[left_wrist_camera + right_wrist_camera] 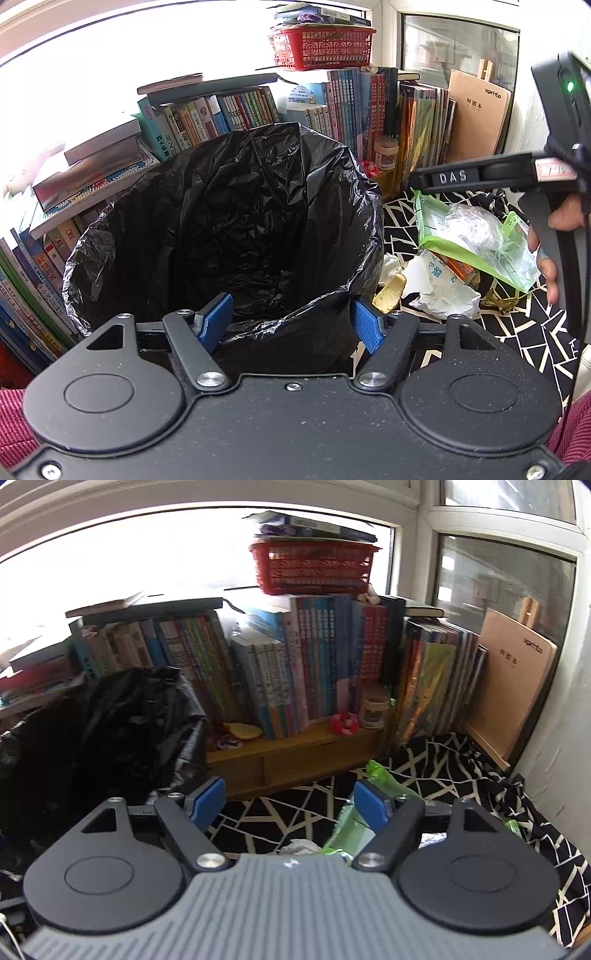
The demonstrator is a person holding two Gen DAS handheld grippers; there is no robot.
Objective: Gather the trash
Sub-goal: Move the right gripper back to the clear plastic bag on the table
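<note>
Daylight, strong, entering through the far window (110,74); panes blown out to plain white in both views. Book spines (314,657) beneath it evenly lit. Black bin liner (229,229) near-black inside, with faint sheen on its creases. Left-wrist view sharp; right-wrist view softly blurred throughout. Fisheye bending at edges, corners dark.
</note>
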